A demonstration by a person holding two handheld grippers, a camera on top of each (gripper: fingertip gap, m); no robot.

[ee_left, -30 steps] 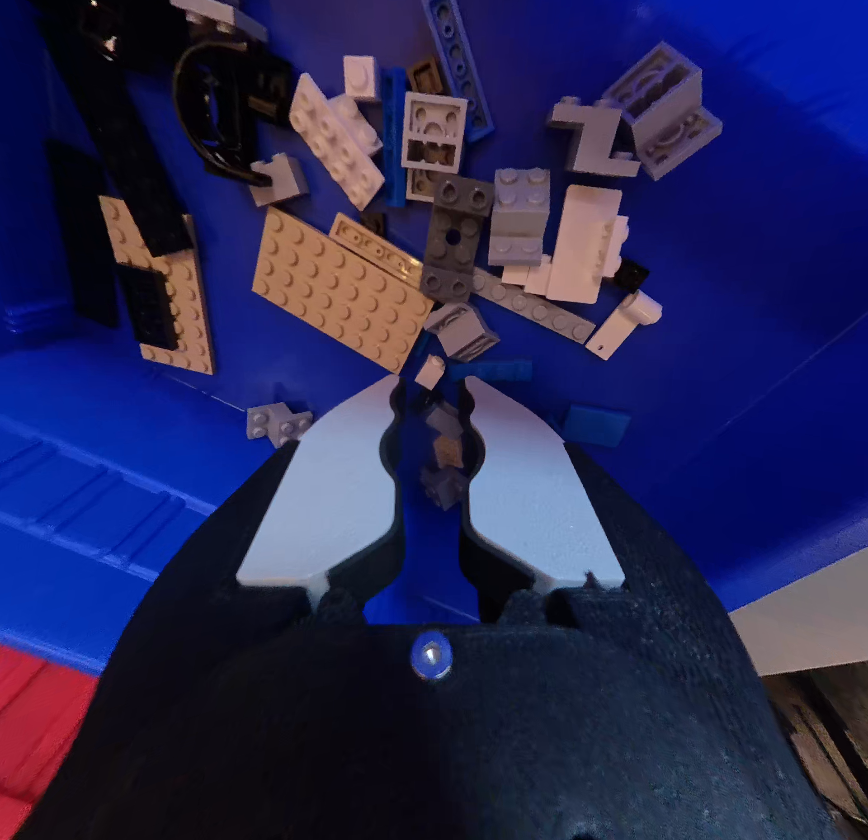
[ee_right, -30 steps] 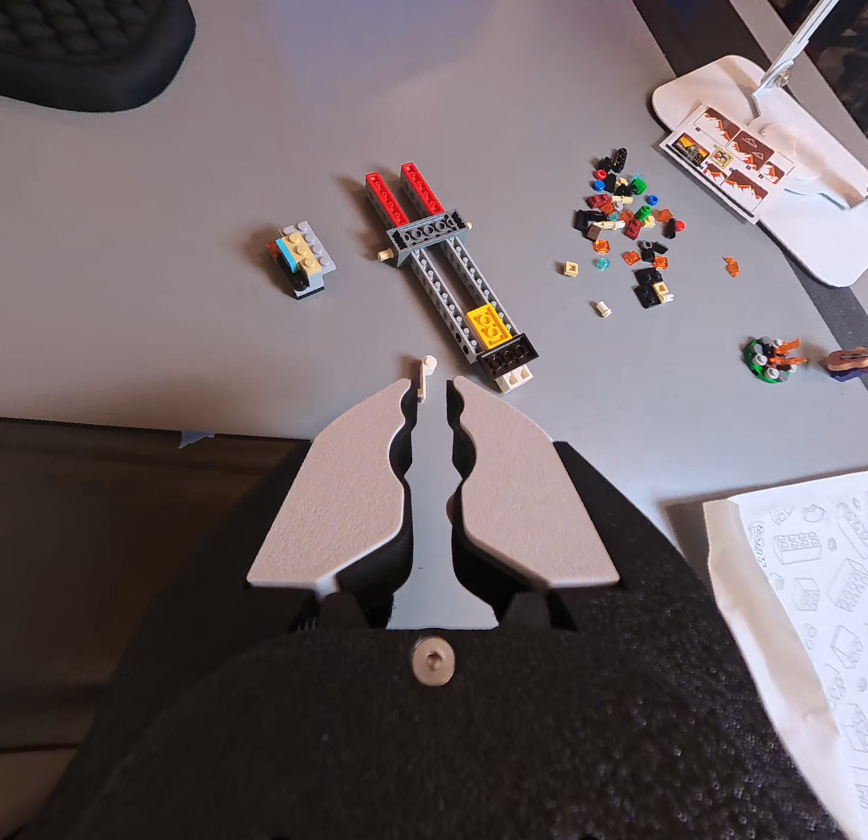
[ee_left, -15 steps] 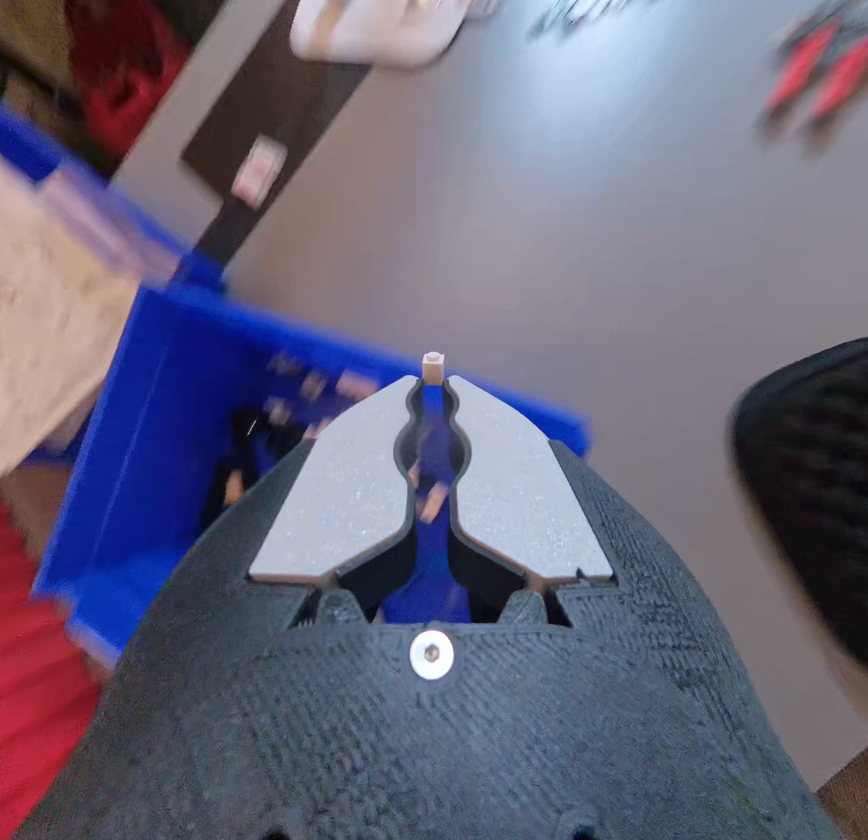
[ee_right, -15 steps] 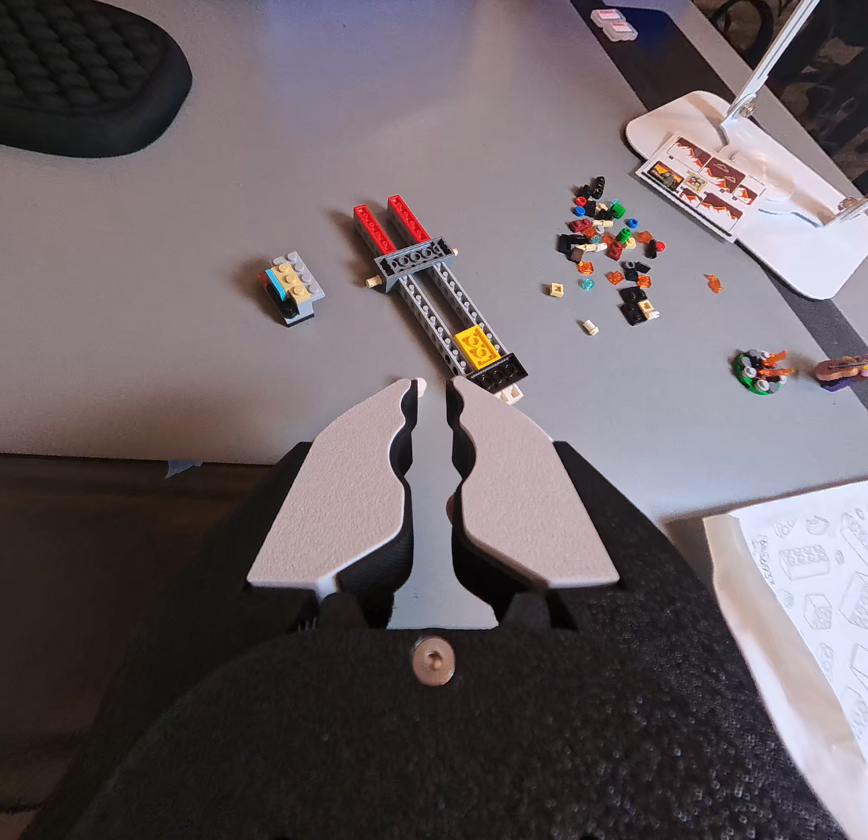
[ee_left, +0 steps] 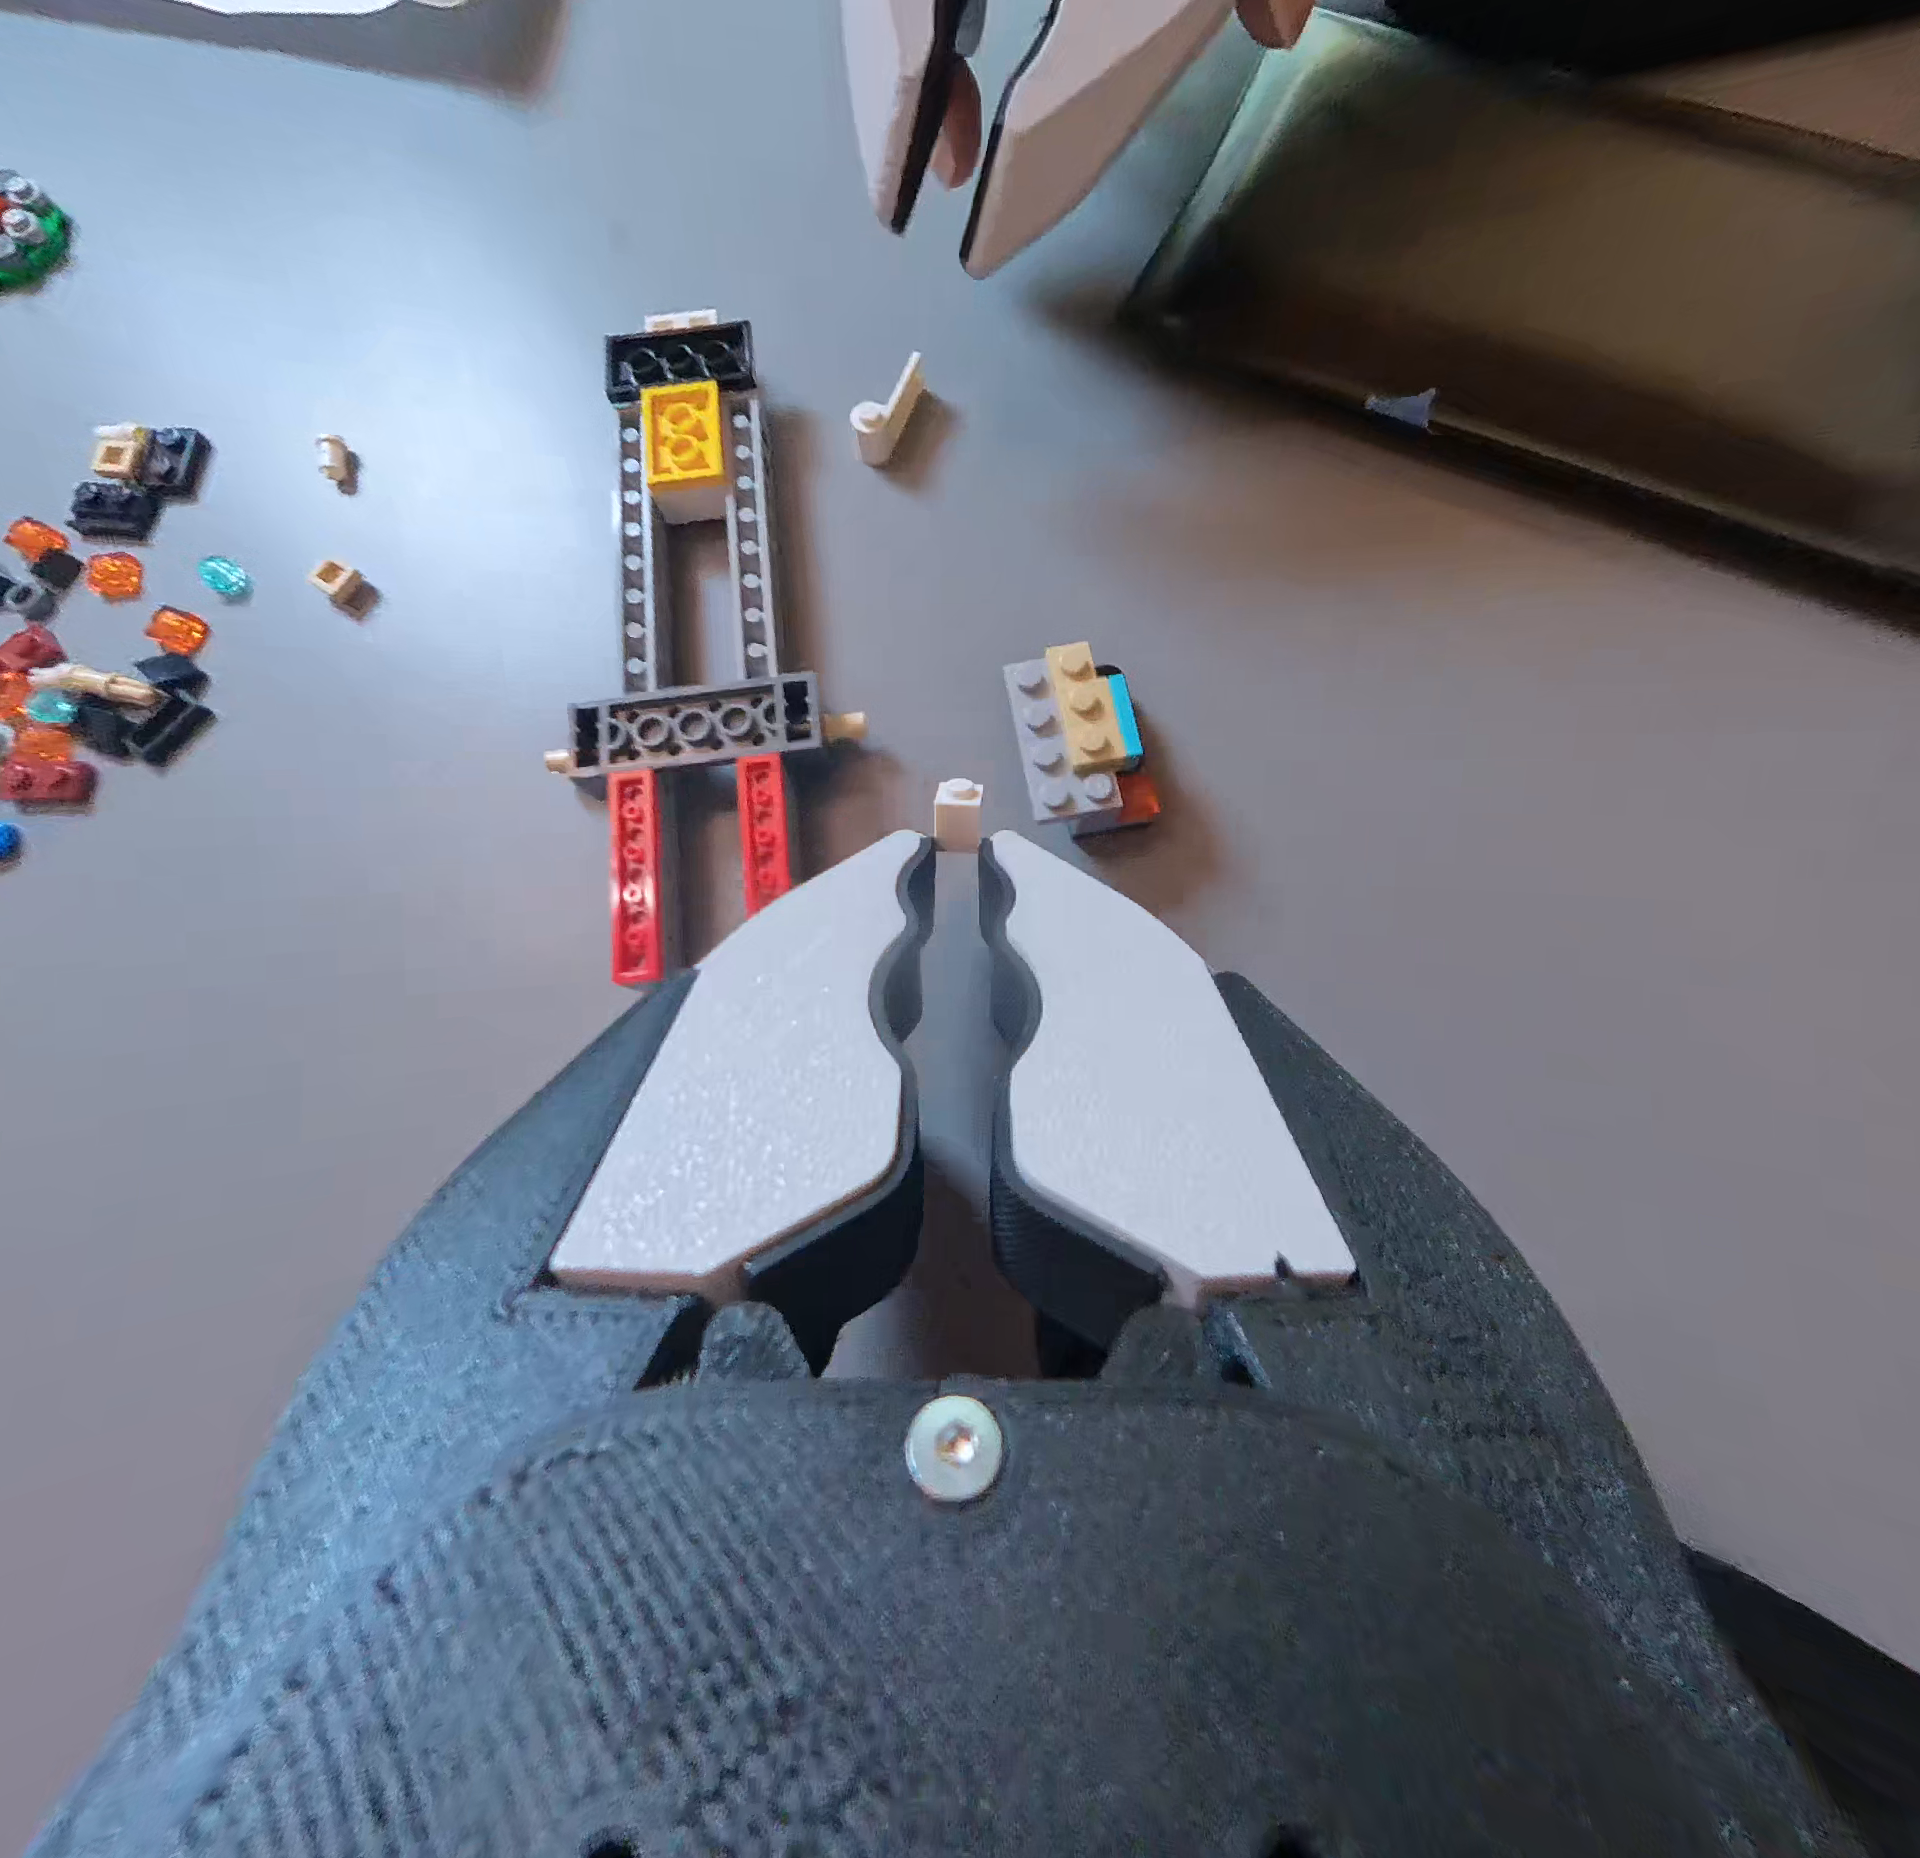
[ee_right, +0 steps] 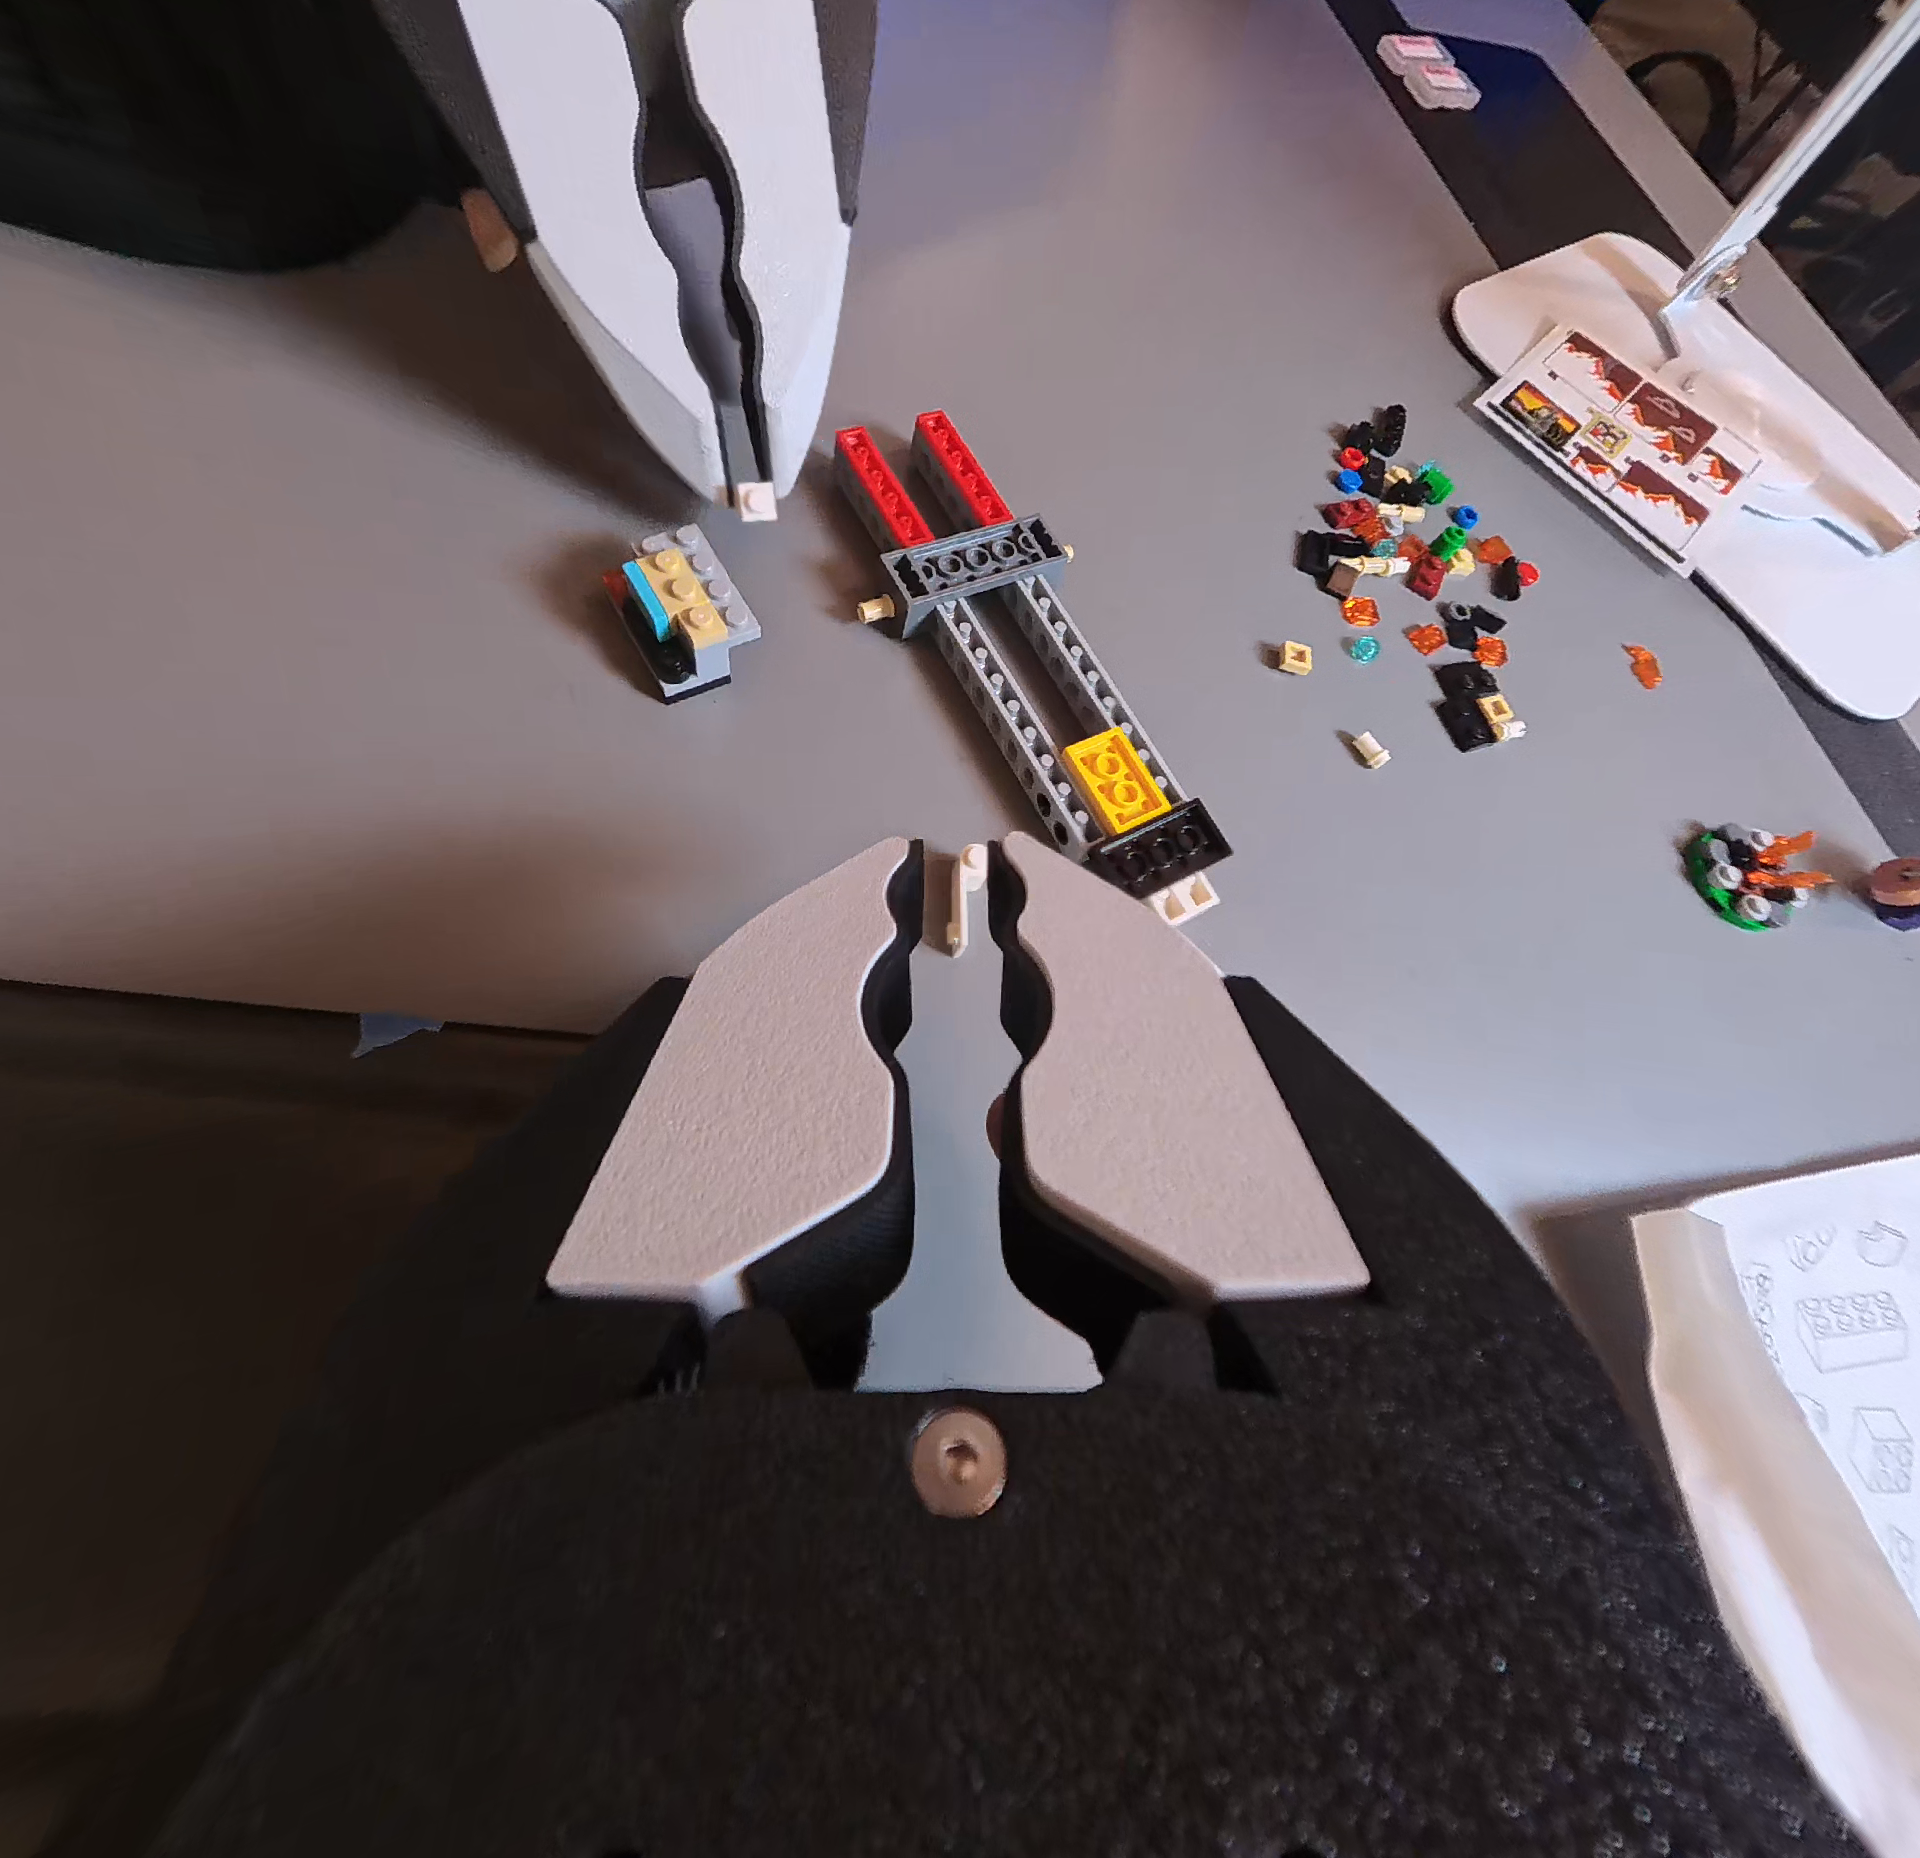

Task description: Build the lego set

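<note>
A smooth matte grey table [ee_right: 312, 821] is filling both views. My left claw [ee_left: 957, 844] is pinching a tiny white one-stud brick [ee_left: 957, 814] at its textured grey tips, just beside a small stepped grey-and-tan block [ee_left: 1081, 743] at centre right of the left wrist view. My right claw [ee_right: 957, 852] is sitting narrowly parted, gripping nothing, with a slim cream lever piece [ee_right: 961, 899] lying on the table in its gap. The long studded frame [ee_right: 1023, 655], with red beams and a yellow plate, is lying at centre; glossy loose bits [ee_right: 1413, 561] are scattering at upper right.
</note>
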